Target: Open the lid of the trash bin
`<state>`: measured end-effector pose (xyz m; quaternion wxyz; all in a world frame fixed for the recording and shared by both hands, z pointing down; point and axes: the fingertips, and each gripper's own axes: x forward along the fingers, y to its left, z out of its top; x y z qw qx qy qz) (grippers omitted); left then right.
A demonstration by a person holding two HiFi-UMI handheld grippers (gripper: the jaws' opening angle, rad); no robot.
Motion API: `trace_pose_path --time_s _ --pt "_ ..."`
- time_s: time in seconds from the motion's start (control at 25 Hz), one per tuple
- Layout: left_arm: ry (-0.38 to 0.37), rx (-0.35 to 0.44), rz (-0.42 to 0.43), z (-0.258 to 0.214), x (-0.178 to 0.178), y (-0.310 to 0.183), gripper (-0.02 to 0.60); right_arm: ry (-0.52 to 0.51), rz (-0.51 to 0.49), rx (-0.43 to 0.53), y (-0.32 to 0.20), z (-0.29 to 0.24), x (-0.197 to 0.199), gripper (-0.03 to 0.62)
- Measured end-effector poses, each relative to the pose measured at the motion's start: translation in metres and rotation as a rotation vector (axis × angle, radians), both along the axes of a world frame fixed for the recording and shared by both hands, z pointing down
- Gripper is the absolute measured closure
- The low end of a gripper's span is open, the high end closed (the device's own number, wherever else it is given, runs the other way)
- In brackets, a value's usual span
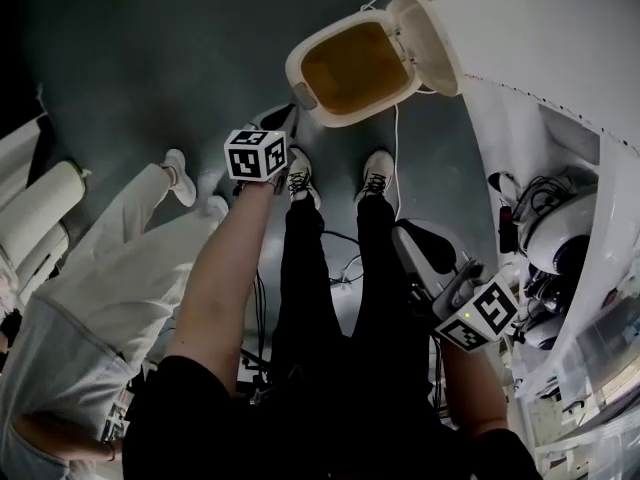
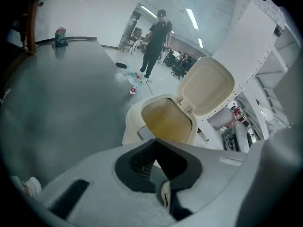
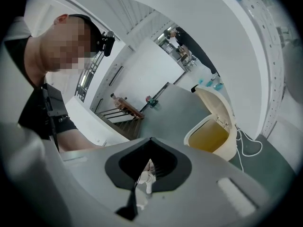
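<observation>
The cream trash bin [image 1: 330, 116] stands on the grey floor with its lid [image 1: 425, 38] swung up and back, and the yellowish inside shows. My left gripper [image 1: 265, 133] hangs just short of the bin's near rim, a little above it, touching nothing. In the left gripper view its jaws [image 2: 154, 143] are shut and empty, with the bin [image 2: 135, 122] and raised lid [image 2: 208, 86] right beyond them. My right gripper [image 1: 420, 243] is held back near my right leg, away from the bin. Its jaws [image 3: 150, 141] are shut and empty; the bin [image 3: 227, 143] lies ahead to the right.
A curved white panel [image 1: 560, 48] rises right behind the bin. A white cable [image 1: 397, 158] runs over the floor beside my shoes. A person in light trousers [image 1: 120, 268] sits at the left. Another person [image 2: 156, 41] stands farther off, with bottles [image 2: 134, 86] on the floor.
</observation>
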<state>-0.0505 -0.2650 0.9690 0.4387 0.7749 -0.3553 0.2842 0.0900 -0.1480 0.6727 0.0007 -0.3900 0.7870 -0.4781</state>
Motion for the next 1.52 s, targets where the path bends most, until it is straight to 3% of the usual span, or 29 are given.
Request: trace_pose_path --time_s 0.16,0.36,0.72,0.96,1.2,1.4,1.52 --pt "0.029 0.011 -0.016 -0.032 0.001 0.008 0.581 0.006 -0.009 0.038 -0.008 -0.023 0.001 0.586" --pt "0.125 0.034 -0.066 -0.092 0.003 0.028 0.581 0.023 -0.028 0.086 -0.011 -0.061 -0.003 0.586" --pt "0.208 0.160 0.022 -0.239 0.001 0.058 0.581 0.069 -0.020 0.219 -0.022 -0.146 -0.006 0.586" --pt "0.296 0.307 0.085 -0.361 0.004 0.058 0.581 0.043 0.023 0.294 -0.025 -0.204 -0.005 0.586" --pt "0.431 0.474 0.151 -0.491 0.019 0.057 0.581 0.071 0.026 0.410 -0.029 -0.266 -0.005 0.586" --pt "0.550 0.475 0.177 -0.563 0.028 0.077 0.581 0.091 0.013 0.483 -0.014 -0.311 -0.016 0.586" --pt "0.579 0.504 0.231 -0.593 0.037 0.091 0.581 0.097 0.012 0.516 -0.003 -0.330 -0.020 0.586"
